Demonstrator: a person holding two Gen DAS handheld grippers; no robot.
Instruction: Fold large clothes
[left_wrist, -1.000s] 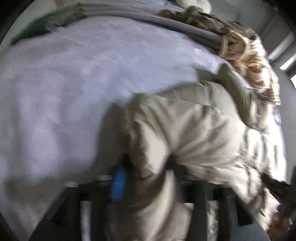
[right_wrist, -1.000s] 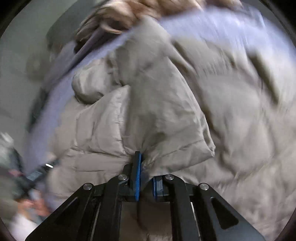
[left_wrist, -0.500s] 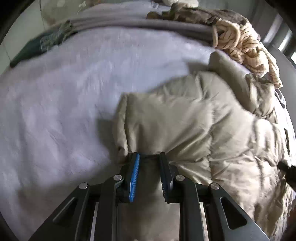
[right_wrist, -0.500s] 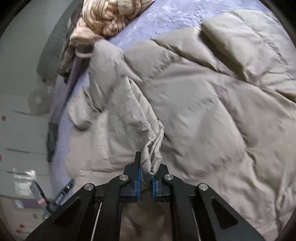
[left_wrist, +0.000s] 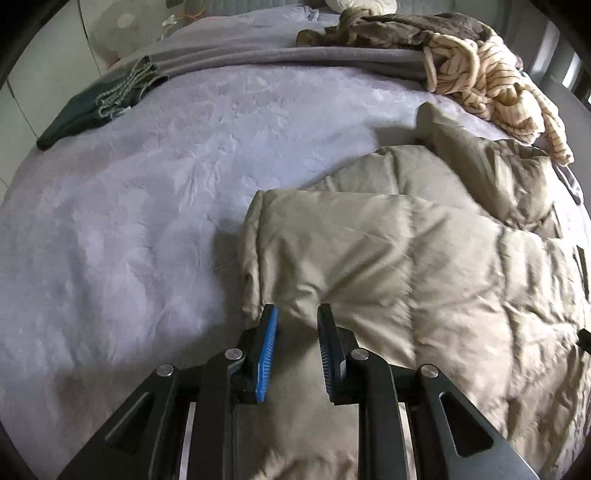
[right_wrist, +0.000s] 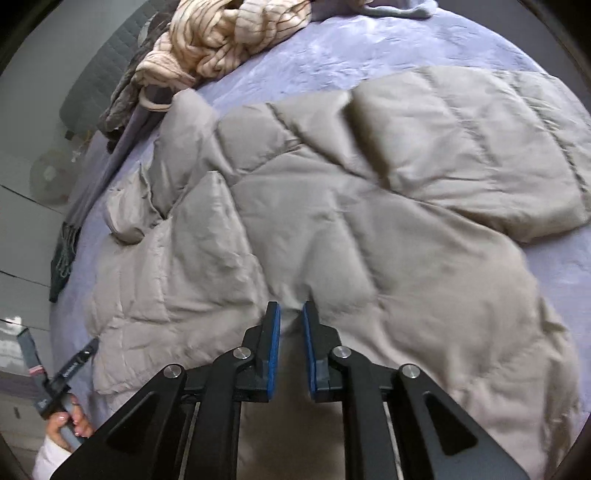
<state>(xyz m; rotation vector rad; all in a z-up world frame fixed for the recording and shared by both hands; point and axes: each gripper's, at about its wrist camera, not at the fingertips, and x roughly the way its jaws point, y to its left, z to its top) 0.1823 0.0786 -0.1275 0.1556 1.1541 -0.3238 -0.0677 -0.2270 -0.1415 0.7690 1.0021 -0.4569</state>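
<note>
A bed covered in a pale lilac sheet fills both views. Spread across it lies the beige quilted puffer coat, its body flat on the sheet and one broad panel folded over on top of the rest; in the left wrist view the coat takes up the right half of the bed, its folded edge ending near the middle. A grey blanket runs across the far end of the bed. On that blanket, near the coat's far corner, sits a heap of cream striped knitwear beside a crumpled brown garment. A dark green fringed scarf lies at the far left edge, well apart from the coat.

The left tongs are pinched on a fold of the coat near its lower edge, fabric bunched between the blue pads. The right tongs are narrowly closed on a pinch of coat fabric. At the lower left of the right wrist view, a hand holds the left tool's handle.
</note>
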